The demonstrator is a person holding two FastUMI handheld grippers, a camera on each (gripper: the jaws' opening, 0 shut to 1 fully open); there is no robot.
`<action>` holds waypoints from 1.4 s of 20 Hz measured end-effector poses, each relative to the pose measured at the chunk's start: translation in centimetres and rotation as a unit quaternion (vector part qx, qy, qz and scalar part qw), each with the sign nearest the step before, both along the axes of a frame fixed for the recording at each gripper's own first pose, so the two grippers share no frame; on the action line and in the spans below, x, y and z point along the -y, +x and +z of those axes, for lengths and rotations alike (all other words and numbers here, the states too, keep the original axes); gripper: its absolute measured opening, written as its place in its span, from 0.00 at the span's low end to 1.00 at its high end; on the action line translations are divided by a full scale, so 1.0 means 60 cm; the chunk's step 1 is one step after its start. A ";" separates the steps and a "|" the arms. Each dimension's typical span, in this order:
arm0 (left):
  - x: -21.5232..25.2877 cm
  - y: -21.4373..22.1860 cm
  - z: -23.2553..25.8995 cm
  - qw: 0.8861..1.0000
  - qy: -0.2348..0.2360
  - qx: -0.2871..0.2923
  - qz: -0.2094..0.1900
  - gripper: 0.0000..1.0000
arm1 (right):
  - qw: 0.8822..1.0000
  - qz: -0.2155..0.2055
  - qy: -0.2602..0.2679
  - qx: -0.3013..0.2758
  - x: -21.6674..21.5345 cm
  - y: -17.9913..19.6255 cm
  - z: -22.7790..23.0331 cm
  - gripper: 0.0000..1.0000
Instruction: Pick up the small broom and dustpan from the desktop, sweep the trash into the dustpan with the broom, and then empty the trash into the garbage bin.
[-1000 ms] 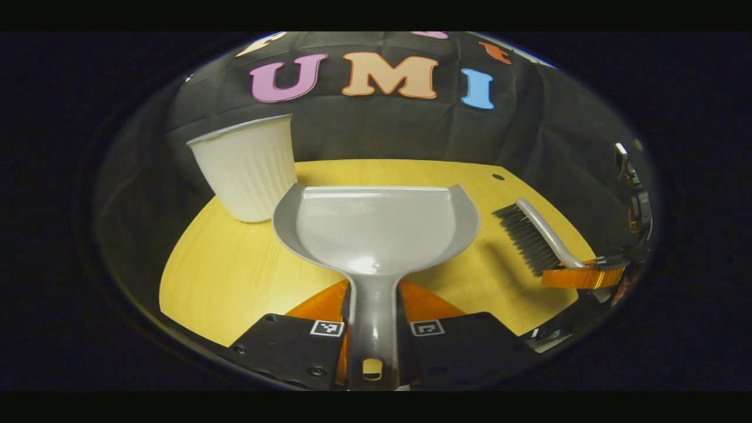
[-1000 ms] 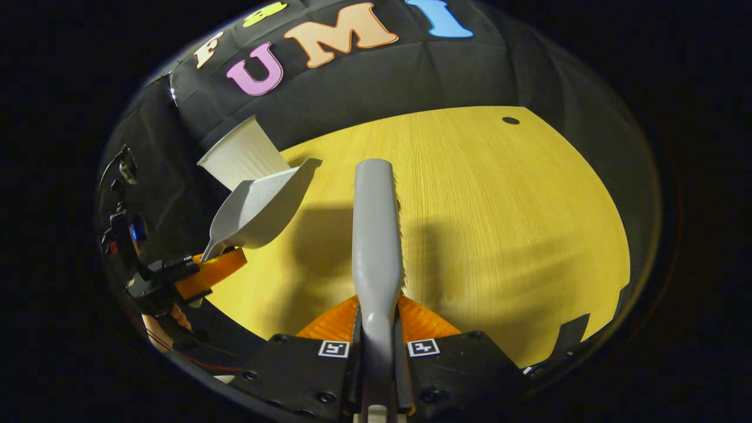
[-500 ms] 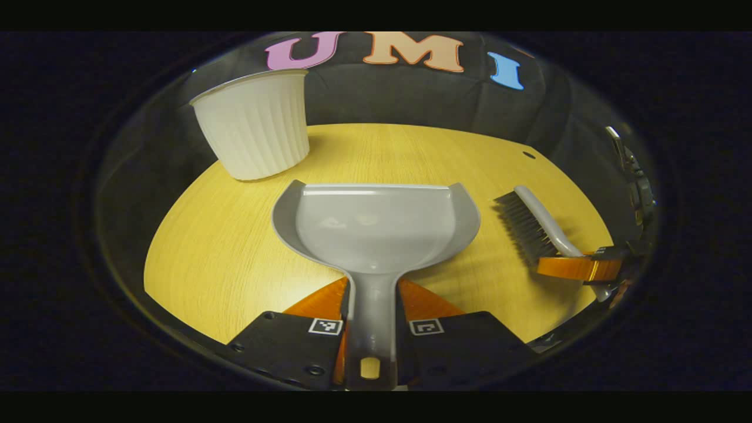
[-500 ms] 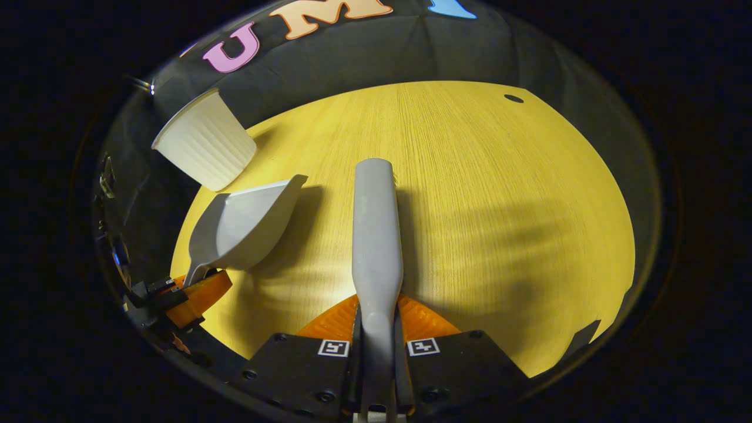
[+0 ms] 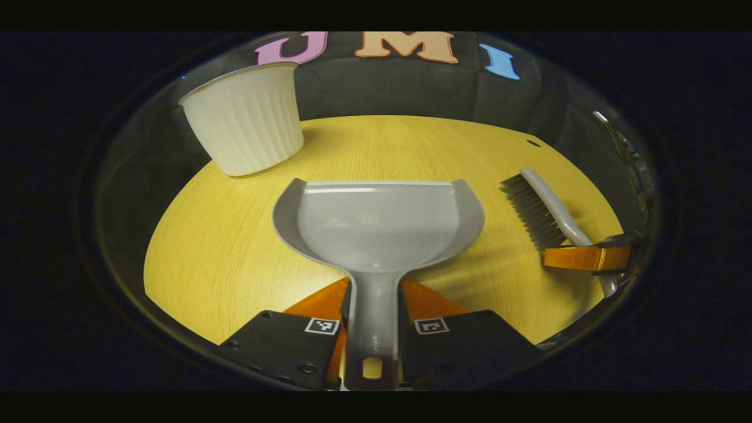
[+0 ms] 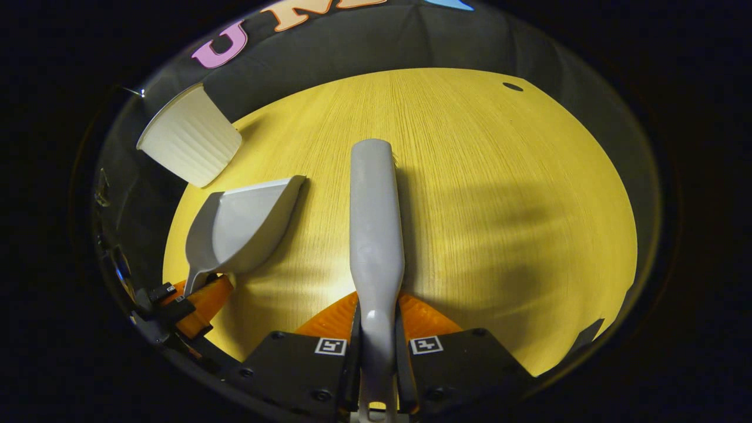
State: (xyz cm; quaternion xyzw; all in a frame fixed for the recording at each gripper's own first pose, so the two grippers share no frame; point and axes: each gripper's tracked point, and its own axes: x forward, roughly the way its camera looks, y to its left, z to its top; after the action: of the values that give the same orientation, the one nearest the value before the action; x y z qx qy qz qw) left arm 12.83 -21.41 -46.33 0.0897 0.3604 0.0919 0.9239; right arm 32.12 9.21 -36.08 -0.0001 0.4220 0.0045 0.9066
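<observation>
My left gripper [image 5: 372, 296] is shut on the handle of the grey dustpan [image 5: 379, 226], whose empty pan is held level just over the yellow desktop [image 5: 223, 247]. My right gripper [image 6: 377, 308] is shut on the grey handle of the small broom [image 6: 376, 223], which points away over the desk. In the left gripper view the broom [image 5: 543, 208] shows its dark bristles at the right, held by the other gripper [image 5: 587, 257]. The dustpan [image 6: 244, 226] and the left gripper [image 6: 194, 299] sit at the left of the right gripper view. The white ribbed garbage bin [image 5: 247, 123] stands at the far left.
The bin [image 6: 188, 141] sits by the desk's back left edge. A small dark hole [image 6: 512, 87] marks the desktop [image 6: 499, 205] near its far right corner. Black cloth walls the booth behind the desk.
Both grippers have tipped down toward the desk over the last second; the dustpan and broom now sit lower and closer to the desktop. The bin has shifted up in both views.
</observation>
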 end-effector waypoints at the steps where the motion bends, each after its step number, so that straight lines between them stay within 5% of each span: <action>1: 0.004 0.001 0.003 1.000 -0.001 0.001 -0.004 0.39 | 1.000 0.006 0.008 0.000 -0.008 0.001 -0.003 0.28; 2: 0.009 0.004 0.007 1.000 -0.003 0.007 -0.006 0.54 | 1.000 0.015 0.019 -0.005 -0.018 0.002 -0.001 0.28; 3: 0.012 0.004 0.009 1.000 -0.001 0.007 -0.006 0.70 | 0.999 0.021 0.030 -0.007 -0.023 -0.002 0.001 0.43; 5: 0.010 0.003 0.009 1.000 0.007 0.007 -0.006 0.83 | 0.999 0.026 0.036 -0.004 -0.028 -0.001 0.002 0.73; 6: 0.009 0.004 0.009 1.000 0.012 0.008 -0.003 0.78 | 0.999 0.029 0.037 -0.003 -0.031 -0.002 0.004 0.78; 7: 0.011 0.005 0.009 1.000 0.012 0.012 -0.003 0.86 | 0.999 0.030 0.033 -0.004 -0.030 -0.002 0.000 0.92; 12: 0.023 0.018 0.027 0.999 -0.004 0.054 -0.001 0.92 | 0.998 0.045 0.042 0.019 -0.036 -0.004 0.018 0.93; 17: 0.025 0.025 0.092 0.992 0.021 0.125 -0.005 0.94 | 0.990 0.046 0.095 0.098 -0.046 -0.029 0.124 0.93; 24: 0.076 -0.002 0.333 0.953 0.019 0.301 -0.029 0.94 | 0.948 0.042 0.126 0.288 -0.046 -0.098 0.330 0.93; 28: 0.098 -0.037 0.484 0.905 0.034 0.422 -0.051 0.92 | 0.909 0.060 0.127 0.393 -0.065 -0.173 0.452 0.92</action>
State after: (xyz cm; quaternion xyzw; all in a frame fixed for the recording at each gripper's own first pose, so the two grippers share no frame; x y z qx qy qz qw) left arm 10.61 -27.28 -17.30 0.0922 -0.0713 0.0862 0.9894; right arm 21.74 13.11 -8.97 0.0877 0.0263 0.1116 0.9895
